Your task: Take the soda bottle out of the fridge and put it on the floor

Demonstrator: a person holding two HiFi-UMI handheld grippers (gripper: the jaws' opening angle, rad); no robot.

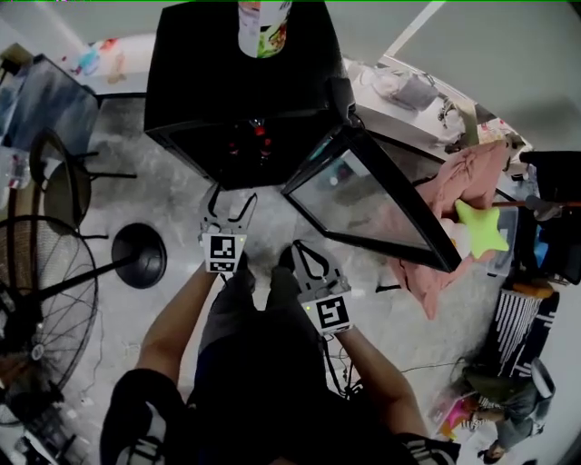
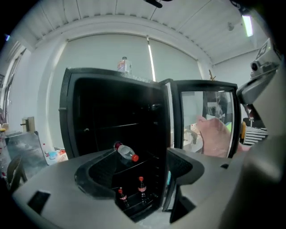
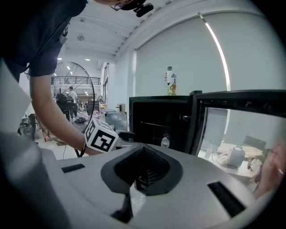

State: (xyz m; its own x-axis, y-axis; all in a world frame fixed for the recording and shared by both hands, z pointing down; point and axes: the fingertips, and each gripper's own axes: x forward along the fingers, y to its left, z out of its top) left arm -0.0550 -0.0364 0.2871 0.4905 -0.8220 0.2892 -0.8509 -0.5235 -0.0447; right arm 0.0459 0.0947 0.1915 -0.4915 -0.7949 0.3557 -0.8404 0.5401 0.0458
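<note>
The left gripper [image 1: 232, 194] is holding its jaws wide apart with nothing between them, pointing at the open black fridge [image 2: 111, 103] just ahead. In the left gripper view, one soda bottle [image 2: 141, 185] is standing upright on the fridge's lowest level, showing in the gap between the jaws and well beyond their tips. A second soda bottle [image 2: 120, 195] is standing just beside it, nearer the left jaw. Both are red-capped. Above them, a clear bottle [image 2: 126, 152] with a red cap is lying tilted on a wire shelf, level with the jaw tips. The right gripper [image 3: 142, 150] is hanging back with its jaws pressed together and empty, looking towards the fridge from farther off. The left gripper's marker cube is showing to the left of these jaws. The fridge's glass door [image 1: 363, 195] is standing swung open ahead of the right jaws, and a pink cloth [image 1: 463, 186] is hanging beyond it. A labelled bottle [image 1: 263, 27] is standing on top of the fridge. A large fan [image 1: 36, 300] is standing well to the left of the left jaws on the pale mottled floor [image 1: 182, 182], and white walls are closing off the room behind the fridge.
</note>
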